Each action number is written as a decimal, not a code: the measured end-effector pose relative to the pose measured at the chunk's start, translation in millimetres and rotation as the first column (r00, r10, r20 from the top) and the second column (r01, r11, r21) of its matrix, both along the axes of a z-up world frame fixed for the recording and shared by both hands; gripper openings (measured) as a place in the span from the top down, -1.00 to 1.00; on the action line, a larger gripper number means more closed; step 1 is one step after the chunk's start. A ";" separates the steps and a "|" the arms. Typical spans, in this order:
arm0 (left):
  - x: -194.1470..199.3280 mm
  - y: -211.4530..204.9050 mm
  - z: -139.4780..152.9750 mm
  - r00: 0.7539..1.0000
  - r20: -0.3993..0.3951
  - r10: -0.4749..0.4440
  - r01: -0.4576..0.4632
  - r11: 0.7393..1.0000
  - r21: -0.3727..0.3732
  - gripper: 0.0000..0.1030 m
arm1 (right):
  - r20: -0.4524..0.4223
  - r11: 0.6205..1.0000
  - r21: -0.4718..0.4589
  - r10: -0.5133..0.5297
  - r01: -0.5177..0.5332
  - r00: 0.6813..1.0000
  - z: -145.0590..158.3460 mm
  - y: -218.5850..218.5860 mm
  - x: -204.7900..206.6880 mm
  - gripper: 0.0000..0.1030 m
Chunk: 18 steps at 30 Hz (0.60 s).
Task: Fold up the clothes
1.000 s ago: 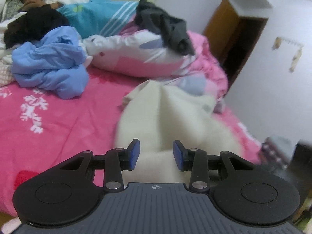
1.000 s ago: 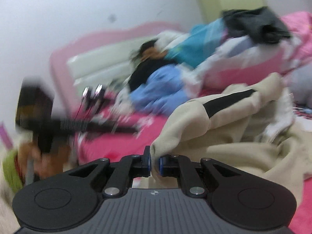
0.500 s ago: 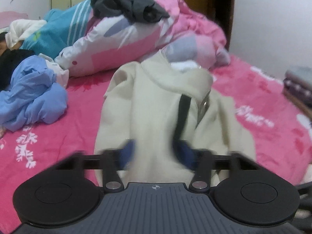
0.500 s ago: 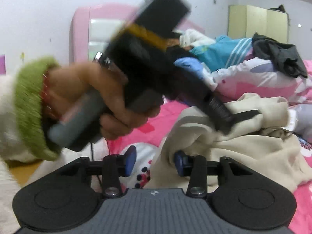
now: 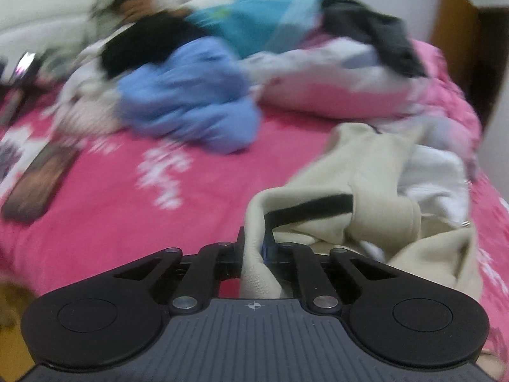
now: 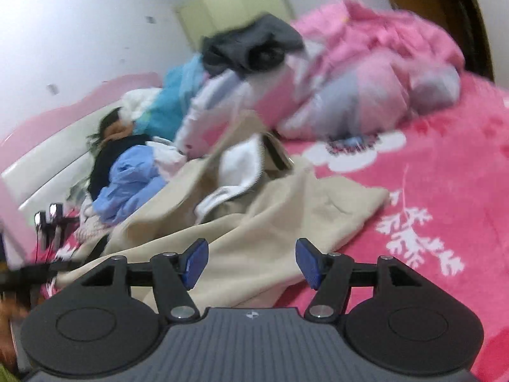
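The left gripper (image 5: 254, 248) is clamped on a cuff-like edge of the cream zip-up jacket (image 5: 366, 178), a fold of the cloth being pinched between its fingers just where a black stripe (image 5: 311, 205) runs along the sleeve. The right gripper (image 6: 251, 261) is held with its blue pads (image 6: 195, 262) spread wide and nothing between them, poised low over the broad cream panel (image 6: 286, 222) of the same garment. The jacket is seen lying rumpled on the pink bedspread (image 5: 127, 210), its white fleece lining (image 6: 241, 159) and zip turned outward and its sleeve bunched, so no neat fold can be made out in it; by that evidence, smoothing and folding of this piece are judged to remain. A crumpled light-blue garment (image 5: 191, 105) and a dark grey garment (image 6: 248, 47) draped over the heaped pink-and-white quilt (image 6: 350, 95) are also left unfolded, and no folded stack is shown in either view. The left tool is held low, pointed up the bed toward the headboard; the right is angled across the jacket's lower part. Both views are blurred.
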<state>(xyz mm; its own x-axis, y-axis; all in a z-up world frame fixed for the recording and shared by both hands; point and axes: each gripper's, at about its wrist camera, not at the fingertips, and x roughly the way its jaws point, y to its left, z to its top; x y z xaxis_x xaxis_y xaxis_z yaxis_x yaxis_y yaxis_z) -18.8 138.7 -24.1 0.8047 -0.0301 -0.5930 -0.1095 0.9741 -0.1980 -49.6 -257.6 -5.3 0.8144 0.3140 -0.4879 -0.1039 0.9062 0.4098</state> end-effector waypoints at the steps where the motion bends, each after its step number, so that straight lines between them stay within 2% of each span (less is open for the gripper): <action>1: -1.9 5.4 -1.5 1.000 -0.003 0.014 -0.014 1.000 -0.003 0.88 | -0.026 1.000 0.018 -0.013 0.014 1.000 -2.5 -0.8 12.6 -0.24; 6: -11.4 32.2 -9.3 0.996 -0.019 0.082 -0.082 0.996 -0.018 0.88 | -0.059 0.996 0.066 -0.059 0.063 0.997 -2.1 2.4 72.0 -0.24; 8: -15.3 43.0 -12.3 0.994 -0.026 0.109 -0.109 0.994 -0.024 0.88 | -0.031 0.999 0.035 -0.036 0.037 0.999 7.1 8.1 95.8 -0.27; 13: -22.9 44.2 -5.4 0.999 0.031 0.031 -0.029 0.999 -0.044 0.82 | 0.044 0.988 -0.145 0.068 -0.061 0.997 36.6 37.6 151.3 -0.41; 15: -25.9 44.4 -2.4 0.998 0.055 -0.003 0.005 0.999 -0.051 0.76 | 0.072 0.955 -0.271 0.147 -0.122 0.987 48.6 59.5 167.2 -0.55; 16: -27.4 44.4 -0.9 0.998 0.068 -0.019 0.023 0.998 -0.054 0.66 | 0.075 0.928 -0.337 0.198 -0.162 0.977 51.4 71.8 173.7 -0.56; 18: -30.4 44.5 2.1 0.994 0.092 -0.052 0.058 0.997 -0.059 0.48 | 0.059 0.847 -0.477 0.298 -0.235 0.953 52.1 98.2 186.9 -0.56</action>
